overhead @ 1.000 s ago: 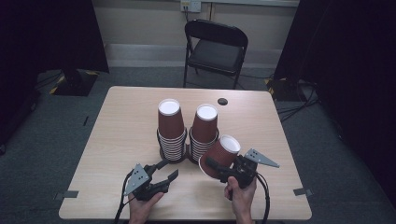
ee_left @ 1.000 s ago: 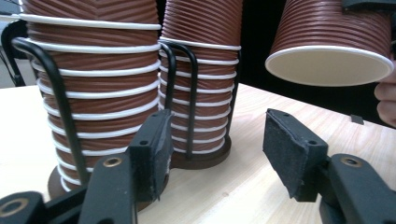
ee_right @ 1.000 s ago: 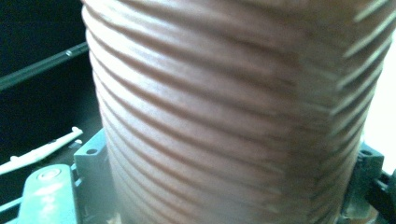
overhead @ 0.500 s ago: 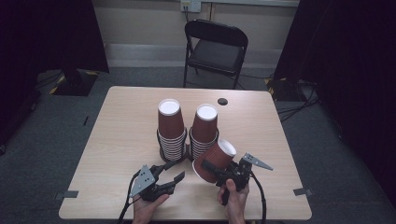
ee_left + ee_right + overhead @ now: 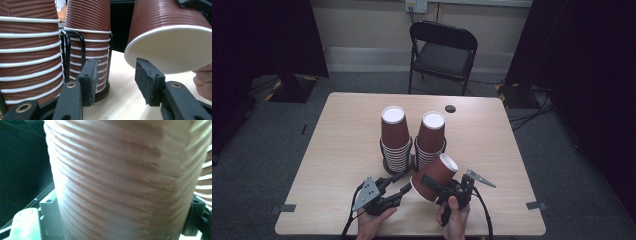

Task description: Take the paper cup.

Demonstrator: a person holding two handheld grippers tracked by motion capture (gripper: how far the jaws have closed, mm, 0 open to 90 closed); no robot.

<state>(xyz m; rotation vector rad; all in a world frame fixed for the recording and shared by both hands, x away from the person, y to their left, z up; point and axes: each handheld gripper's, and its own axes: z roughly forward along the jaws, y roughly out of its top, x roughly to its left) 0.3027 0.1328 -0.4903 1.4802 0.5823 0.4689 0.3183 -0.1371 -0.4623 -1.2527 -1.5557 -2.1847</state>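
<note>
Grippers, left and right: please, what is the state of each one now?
Left gripper: open, holding nothing, jaws near the rim of the tilted cup.
Right gripper: shut on the tilted cup, held off the table.

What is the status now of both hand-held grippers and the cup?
Right hand-held gripper shut on tilted brown cup, off the table. Left hand-held gripper open, at the cup's open mouth. Two cup stacks close behind.

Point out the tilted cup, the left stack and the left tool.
tilted cup (image 5: 432, 177), high view, on its ribbed side wall.
left stack (image 5: 394, 134), high view, on the top cup's side.
left tool (image 5: 113, 75), left gripper view, midway between its fingertips.
</note>
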